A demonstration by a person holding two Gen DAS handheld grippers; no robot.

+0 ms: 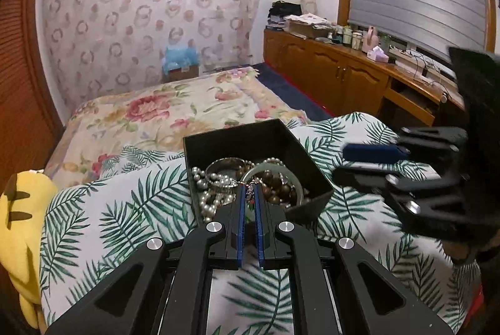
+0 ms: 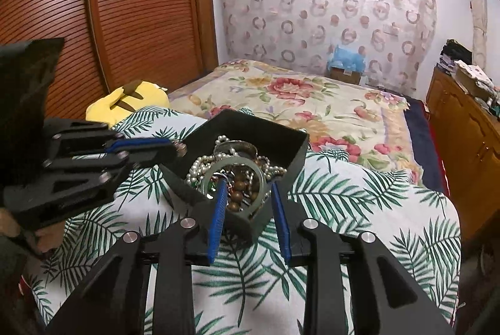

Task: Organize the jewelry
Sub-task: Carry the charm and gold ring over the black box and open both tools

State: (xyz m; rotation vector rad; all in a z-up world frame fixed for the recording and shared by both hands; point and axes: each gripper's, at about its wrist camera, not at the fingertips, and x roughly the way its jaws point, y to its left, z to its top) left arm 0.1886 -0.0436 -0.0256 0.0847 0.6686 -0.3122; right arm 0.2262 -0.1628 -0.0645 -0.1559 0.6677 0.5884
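Note:
A black open box (image 1: 282,136) sits on a palm-leaf cloth and holds pearl strands (image 1: 204,181), a brown bead bracelet (image 1: 278,186), a pale green bangle (image 1: 295,178) and a metal bangle (image 1: 225,164). My left gripper (image 1: 250,189) is over the box's near edge, its jaws nearly closed on a thin chain with a small charm (image 1: 250,188). My right gripper (image 2: 248,186) is open, its fingers either side of the box's near corner (image 2: 243,225). The box (image 2: 290,144), green bangle (image 2: 261,175) and brown beads (image 2: 239,188) show in the right wrist view.
The palm-leaf cloth (image 1: 125,210) covers a raised surface in front of a floral bed (image 1: 162,109). A yellow plush toy (image 1: 22,210) lies at the left. A wooden cabinet (image 1: 343,66) with clutter runs along the right wall. A slatted wooden door (image 2: 125,6) stands left.

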